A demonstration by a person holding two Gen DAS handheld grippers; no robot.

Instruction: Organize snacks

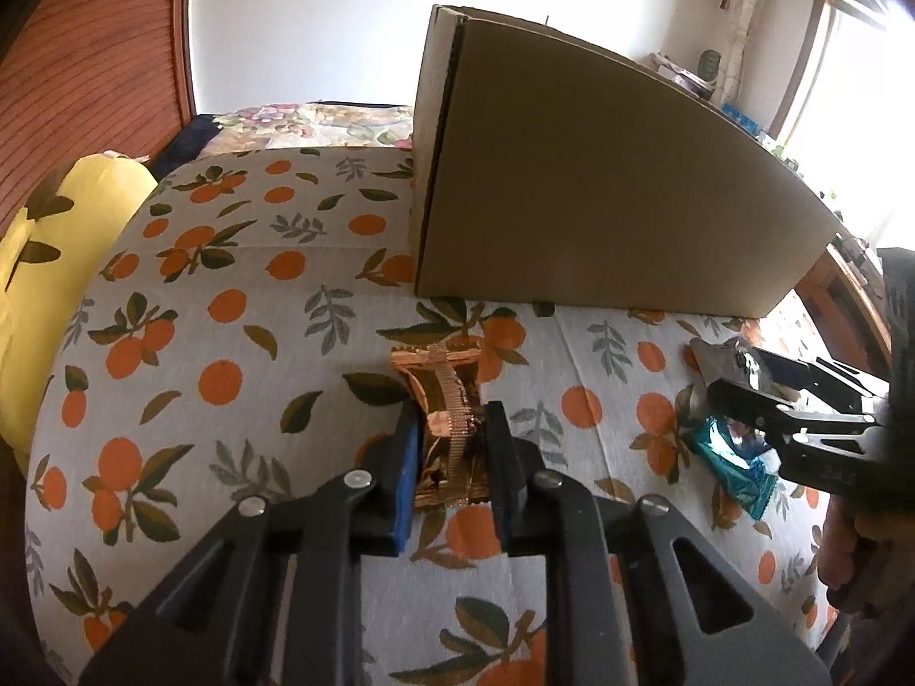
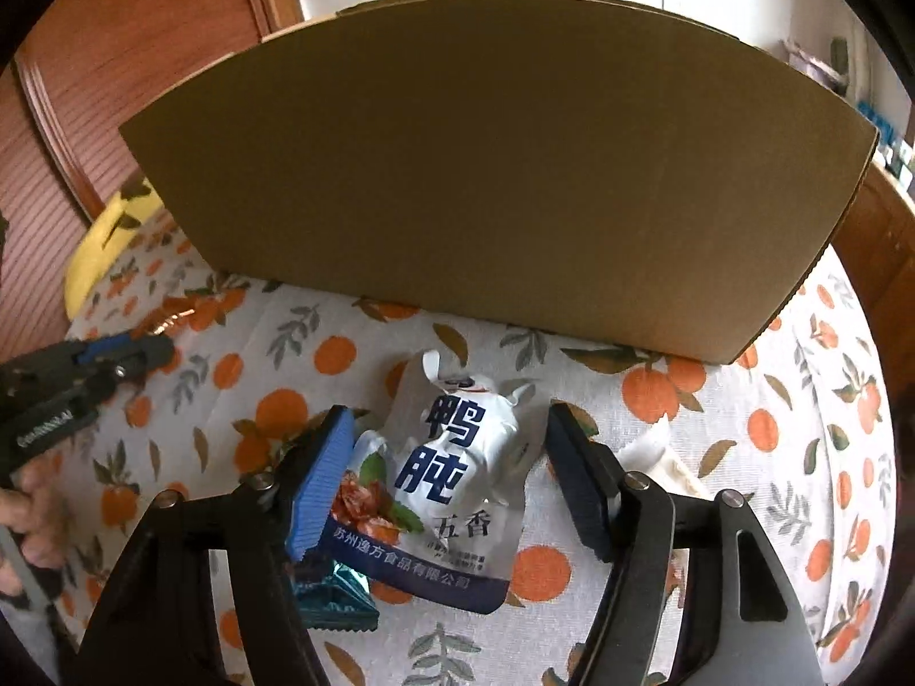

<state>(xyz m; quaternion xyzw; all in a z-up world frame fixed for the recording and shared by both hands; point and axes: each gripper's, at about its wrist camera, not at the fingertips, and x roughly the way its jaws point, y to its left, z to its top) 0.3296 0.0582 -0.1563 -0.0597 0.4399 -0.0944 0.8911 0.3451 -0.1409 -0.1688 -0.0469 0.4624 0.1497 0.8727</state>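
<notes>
My left gripper [image 1: 449, 423] is shut on a crinkled copper-gold snack wrapper [image 1: 443, 400] on the orange-print tablecloth [image 1: 229, 343]. A tall cardboard box [image 1: 583, 183] stands just beyond it. My right gripper [image 2: 446, 446] is open, its jaws on either side of a white and navy snack pouch with Chinese lettering [image 2: 452, 480] lying on the cloth. A teal foil packet [image 2: 334, 600] lies under the pouch's near left corner. The box [image 2: 492, 171] fills the view behind. The right gripper [image 1: 738, 383] also shows in the left wrist view over the teal packet [image 1: 732, 469].
A yellow cushion [image 1: 51, 263] lies off the table's left edge. A wooden panel wall [image 1: 91, 46] stands at the left. A flowered fabric [image 1: 309, 123] lies behind the table. A white wrapper [image 2: 663, 457] lies by the right finger. Cluttered shelves [image 1: 703, 71] stand by the window.
</notes>
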